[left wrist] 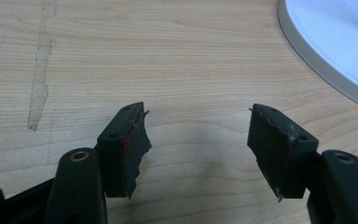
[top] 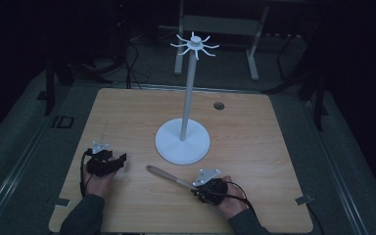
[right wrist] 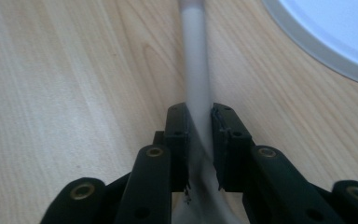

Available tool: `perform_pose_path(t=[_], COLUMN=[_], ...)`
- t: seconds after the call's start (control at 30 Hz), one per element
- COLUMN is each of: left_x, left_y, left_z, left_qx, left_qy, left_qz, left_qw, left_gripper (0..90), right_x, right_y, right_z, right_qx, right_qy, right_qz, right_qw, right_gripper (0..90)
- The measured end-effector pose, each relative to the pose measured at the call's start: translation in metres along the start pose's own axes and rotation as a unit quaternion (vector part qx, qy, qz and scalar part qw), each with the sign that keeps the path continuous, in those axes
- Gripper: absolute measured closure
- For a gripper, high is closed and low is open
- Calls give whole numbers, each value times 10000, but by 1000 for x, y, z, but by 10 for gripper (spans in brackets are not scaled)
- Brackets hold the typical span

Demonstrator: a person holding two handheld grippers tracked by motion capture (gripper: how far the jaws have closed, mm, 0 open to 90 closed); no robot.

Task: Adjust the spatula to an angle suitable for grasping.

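Note:
A long wooden utensil (top: 164,175) lies flat on the table in front of the white stand (top: 182,141); its rounded end points left. My right gripper (top: 194,185) is shut on its handle (right wrist: 196,60), and in the right gripper view (right wrist: 199,126) both pads press the pale shaft from either side. The stand has a tall pole (top: 189,88) topped by a ring of hooks (top: 195,45). My left gripper (top: 116,157) rests at the table's left, open, with bare wood between its jaws (left wrist: 198,135).
The wooden table (top: 254,127) has a small round hole (top: 219,105) at the back. Metal clips (top: 303,199) sit at its front corners. The stand's round base (left wrist: 335,42) lies right of my left gripper. A pale streak (left wrist: 39,79) marks the wood.

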State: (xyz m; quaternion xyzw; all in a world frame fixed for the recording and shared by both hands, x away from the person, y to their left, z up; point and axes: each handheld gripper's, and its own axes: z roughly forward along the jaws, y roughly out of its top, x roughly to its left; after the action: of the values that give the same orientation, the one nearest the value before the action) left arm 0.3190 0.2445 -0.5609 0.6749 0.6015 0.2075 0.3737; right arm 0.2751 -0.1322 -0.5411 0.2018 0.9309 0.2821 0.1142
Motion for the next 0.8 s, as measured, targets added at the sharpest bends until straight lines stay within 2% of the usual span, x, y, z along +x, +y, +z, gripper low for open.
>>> perform_pose_path(t=[0.17,0.3,0.43,0.57,0.67,0.8], left_x=[0,0,-1,-1,-1,-1], left_y=[0,0,0,0,0,0], left_z=[0,0,1,1,1,1], left_qx=[8,-4,6,12,20,23], left_qy=[1,-1,8,10,8,2], left_qz=[4,-4,15,9,7,19], left_qw=[10000,10000,10000,10000,10000,10000], left_gripper=[374,374,374,373,373,373], right_x=[-5,-10,-21,-31,-42,-54], right_y=[-7,-19,-38,-53,-65,-80], right_z=[-4,-12,-25,-38,-48,-57], right_qx=[-46,-29,-136,-192,-88,-33], right_qy=[-65,-261,-298,-493,-673,-743], right_qz=[115,199,355,578,634,800], right_qw=[9999,9995,9988,9969,9957,9940], right_gripper=[780,780,778,781,781,781])
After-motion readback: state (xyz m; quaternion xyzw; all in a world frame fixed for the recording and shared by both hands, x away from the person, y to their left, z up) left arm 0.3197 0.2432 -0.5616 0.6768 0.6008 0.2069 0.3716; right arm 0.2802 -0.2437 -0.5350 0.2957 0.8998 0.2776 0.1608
